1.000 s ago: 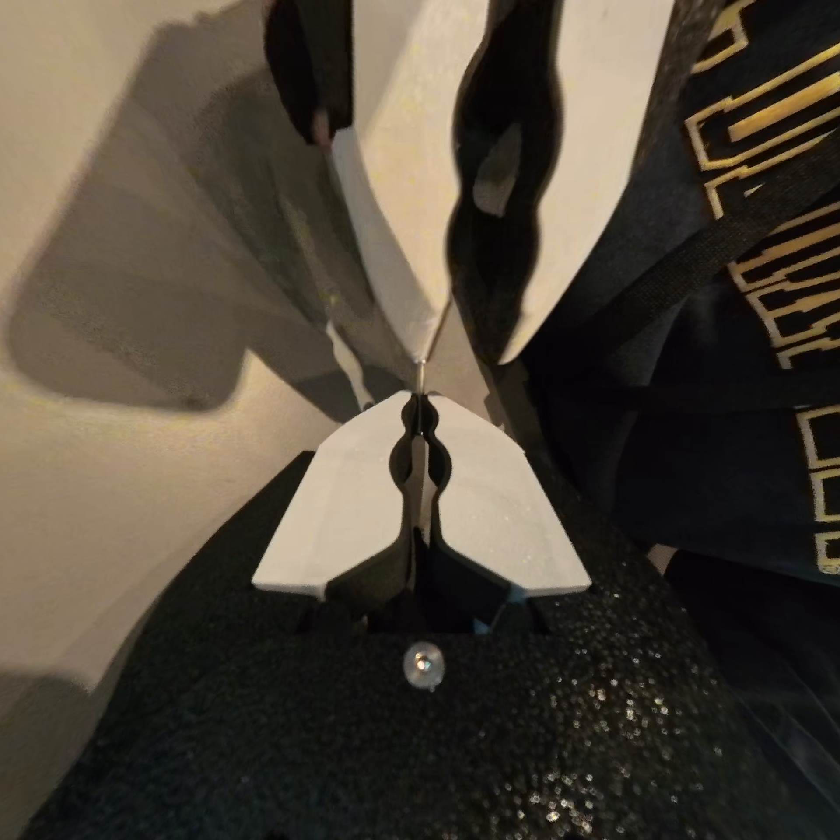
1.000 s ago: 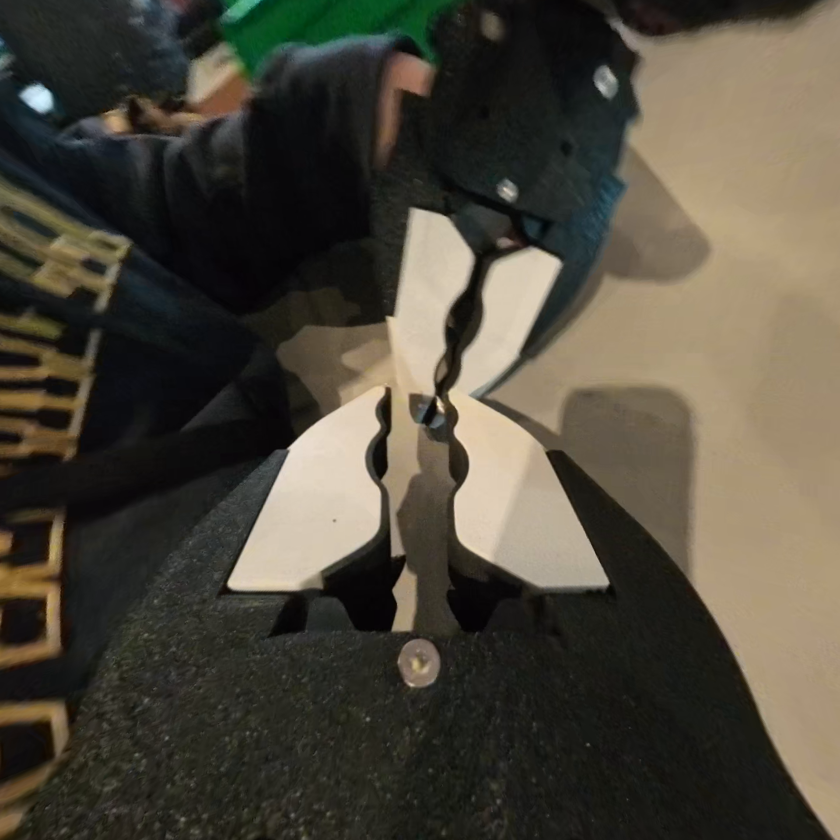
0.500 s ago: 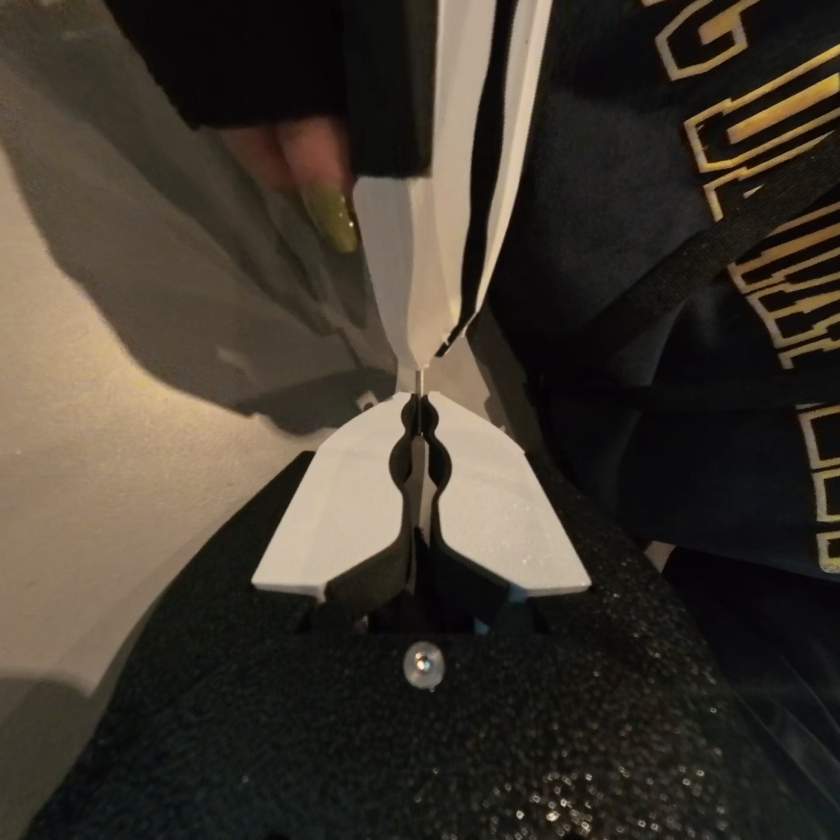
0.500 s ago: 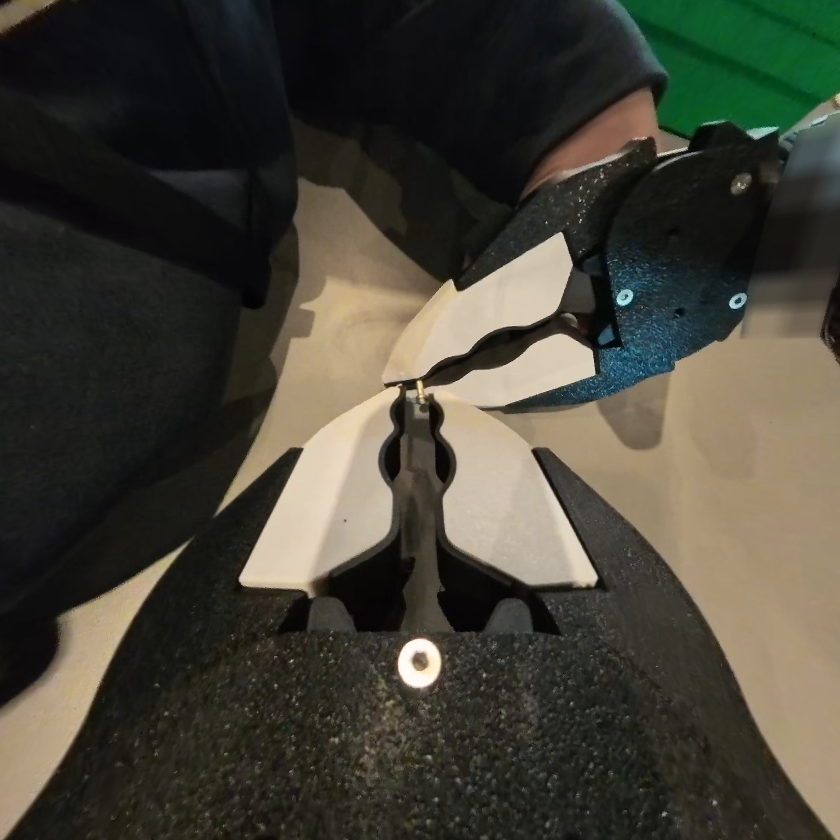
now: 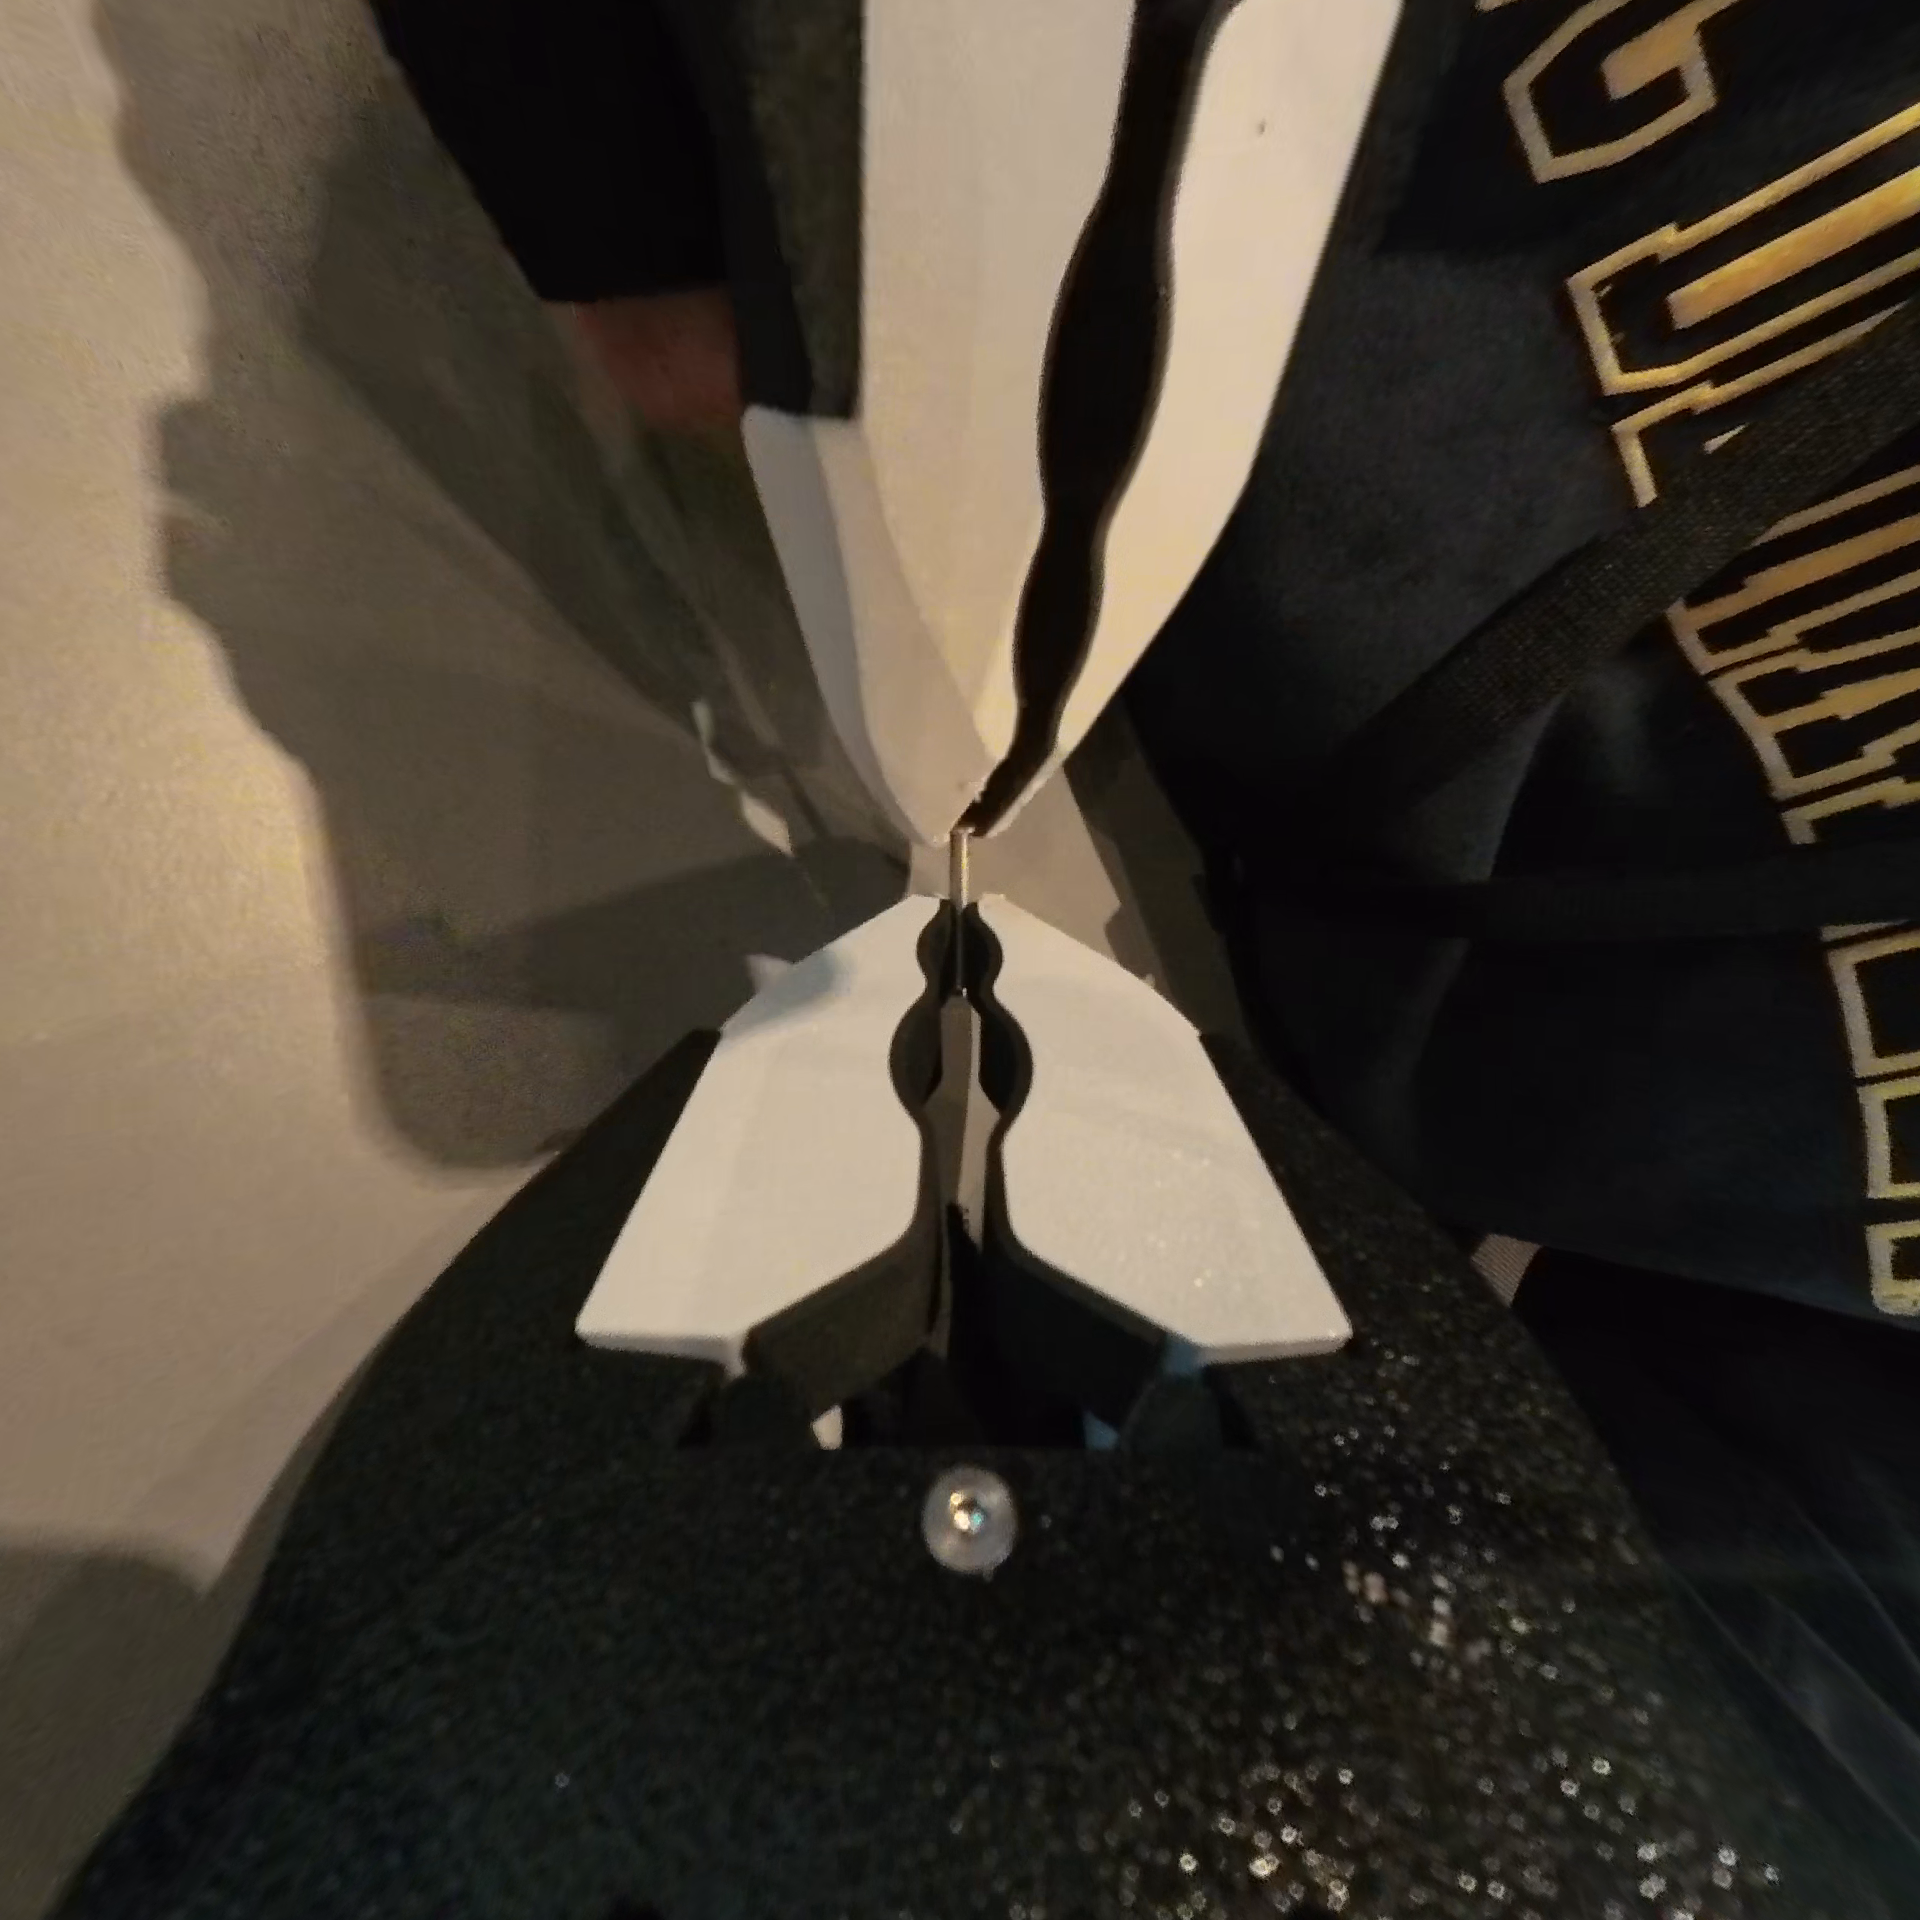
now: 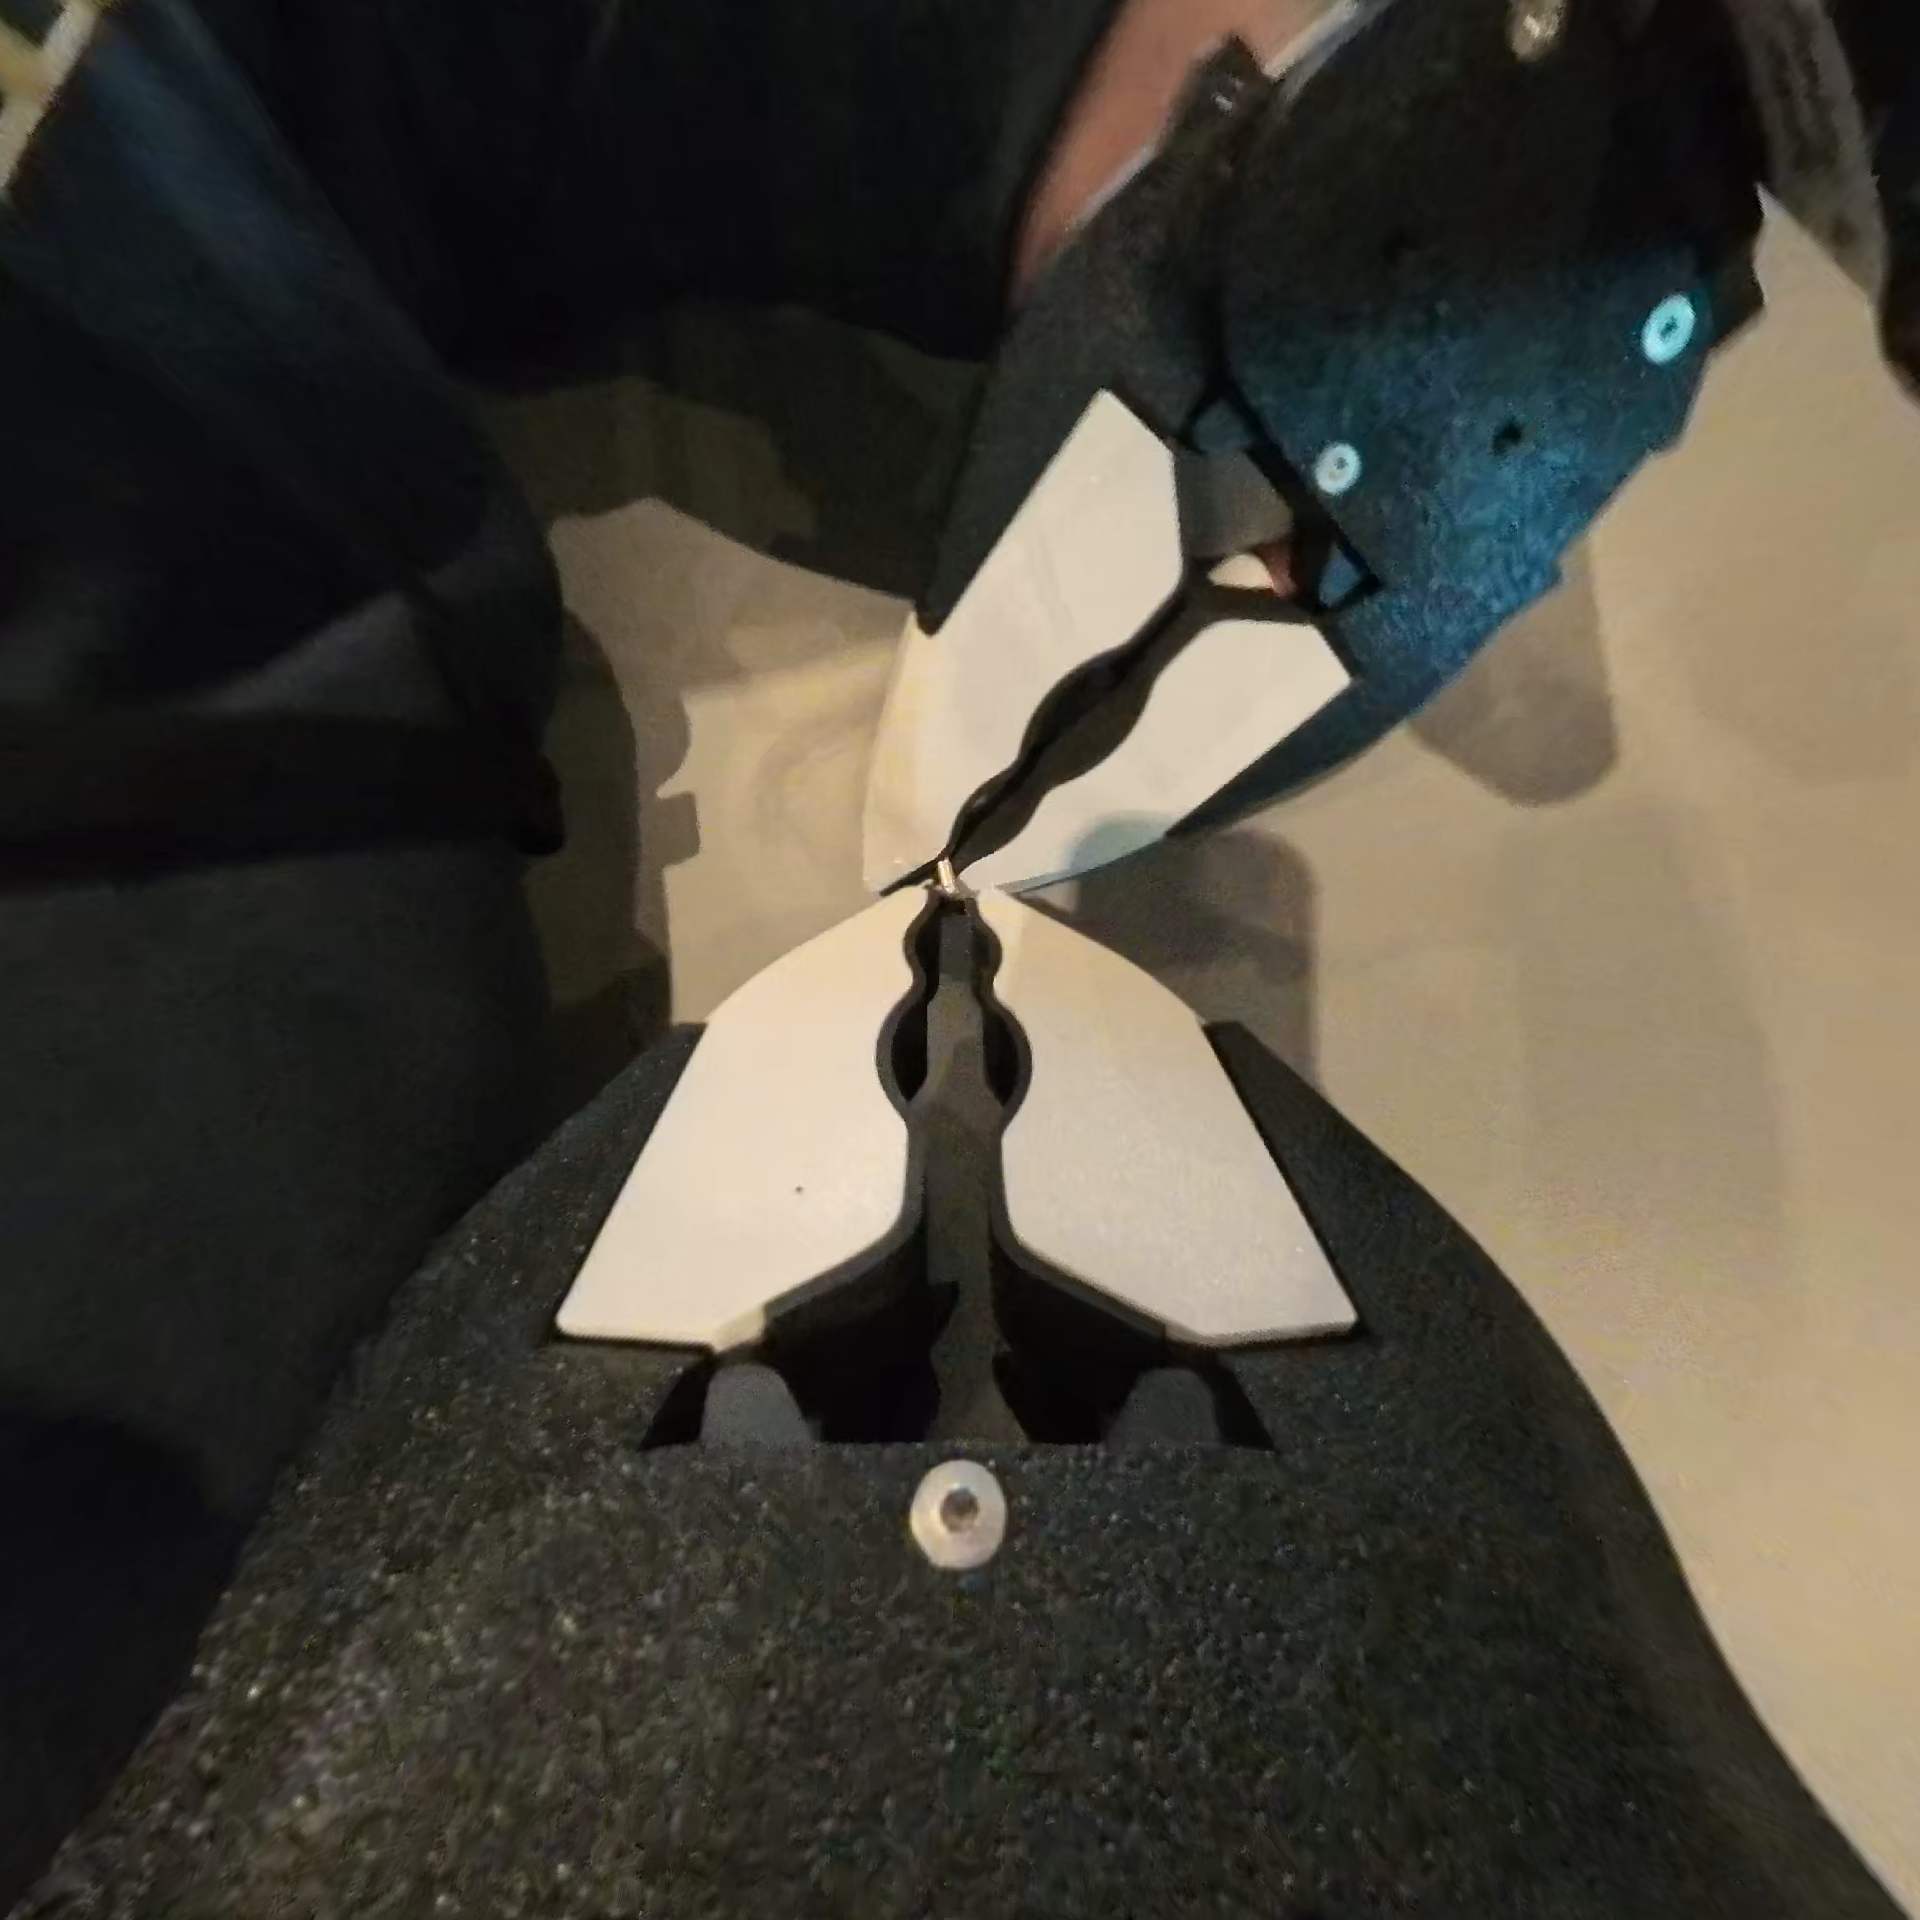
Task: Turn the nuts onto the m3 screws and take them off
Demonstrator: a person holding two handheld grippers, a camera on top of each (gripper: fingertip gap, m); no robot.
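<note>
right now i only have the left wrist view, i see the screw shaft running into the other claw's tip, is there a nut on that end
observer: yes, the right wrist view shows a small silver nut pinched at the tip of the right claw, on the end of the m3 screw.
operator: are the two claws in line
observer: no, in that view the left claw comes in tilted from the upper right, not straight on.
operator: what's behind my claw
observer: a hand shows behind its black body, at the top edge of the picture.
</note>
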